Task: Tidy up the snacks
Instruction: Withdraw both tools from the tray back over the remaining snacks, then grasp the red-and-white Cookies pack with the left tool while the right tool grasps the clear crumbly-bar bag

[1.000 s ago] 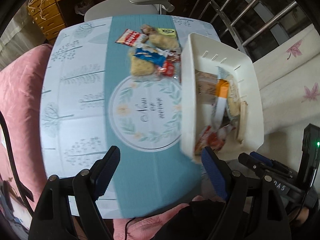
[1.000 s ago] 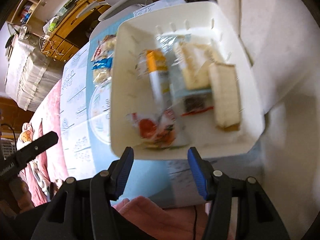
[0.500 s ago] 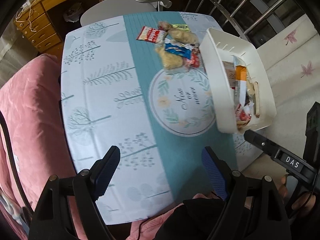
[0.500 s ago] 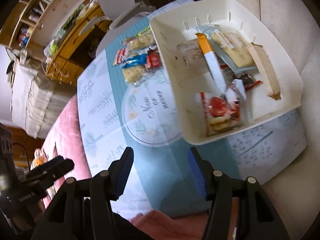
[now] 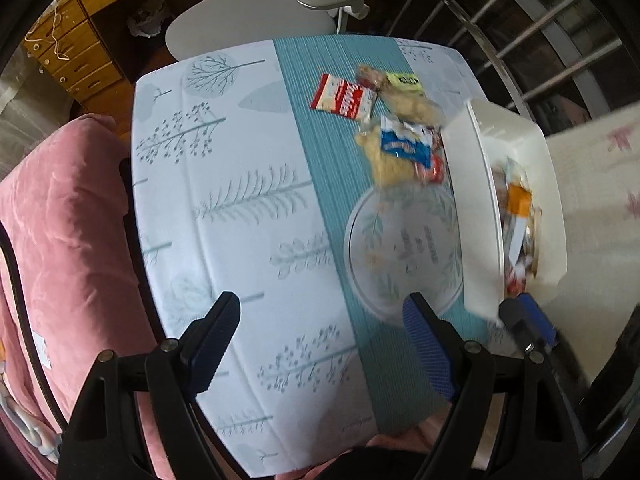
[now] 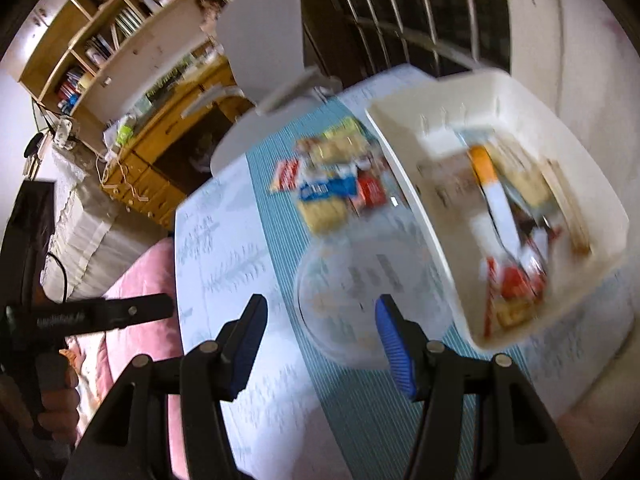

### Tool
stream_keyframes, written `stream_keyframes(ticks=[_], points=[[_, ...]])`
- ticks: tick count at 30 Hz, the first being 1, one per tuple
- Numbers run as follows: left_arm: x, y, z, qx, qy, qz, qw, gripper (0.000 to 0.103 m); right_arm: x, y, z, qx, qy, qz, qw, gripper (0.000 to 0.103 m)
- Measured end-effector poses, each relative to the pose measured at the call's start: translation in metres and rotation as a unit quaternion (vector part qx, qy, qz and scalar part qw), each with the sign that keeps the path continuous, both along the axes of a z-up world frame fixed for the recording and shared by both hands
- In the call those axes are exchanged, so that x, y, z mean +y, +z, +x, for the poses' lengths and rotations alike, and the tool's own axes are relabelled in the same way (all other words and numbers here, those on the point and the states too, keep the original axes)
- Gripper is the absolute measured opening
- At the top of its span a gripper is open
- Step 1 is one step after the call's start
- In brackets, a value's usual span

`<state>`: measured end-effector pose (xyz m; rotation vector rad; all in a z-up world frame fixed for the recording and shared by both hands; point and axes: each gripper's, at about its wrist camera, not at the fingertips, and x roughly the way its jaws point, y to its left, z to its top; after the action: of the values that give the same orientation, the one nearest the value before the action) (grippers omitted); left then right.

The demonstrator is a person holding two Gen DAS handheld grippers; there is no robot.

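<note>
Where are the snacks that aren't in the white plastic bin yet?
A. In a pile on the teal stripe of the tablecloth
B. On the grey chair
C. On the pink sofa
A: the loose snack packets lie bunched on the tablecloth's teal stripe, just beside the white plastic bin.

The left gripper was held pointing steeply downward, its jaws spread wide and empty. The right gripper was angled downward, its jaws parted with nothing gripped between them.

Your table: snack packets heaped ahead of the tool, white bin right of them.
</note>
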<state>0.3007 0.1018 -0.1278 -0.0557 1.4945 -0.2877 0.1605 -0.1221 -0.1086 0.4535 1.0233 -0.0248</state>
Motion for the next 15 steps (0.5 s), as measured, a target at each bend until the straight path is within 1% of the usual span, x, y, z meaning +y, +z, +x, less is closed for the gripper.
stream_keyframes(ticks=[3,8,11,15], points=[[-0.007,-0.01,0.026,0.012,0.006,0.0,0.9999,0.083,0.01,-0.007,0.019,-0.034,-0.001,-0.009,0.999,0.056],[-0.013,-0.034,0.068,0.034,0.012,-0.003,0.9993,0.083,0.022,-0.022,0.053,-0.075,0.005,-0.05,0.996,0.056],[-0.017,-0.046,0.096,0.036,0.019,-0.005,0.9991,0.083,0.023,-0.034,0.071,-0.093,0.009,-0.07,0.993,0.056],[-0.024,-0.064,0.134,0.036,0.031,-0.018,0.9987,0.083,0.026,-0.051,0.092,-0.107,0.025,-0.087,0.99,0.056]])
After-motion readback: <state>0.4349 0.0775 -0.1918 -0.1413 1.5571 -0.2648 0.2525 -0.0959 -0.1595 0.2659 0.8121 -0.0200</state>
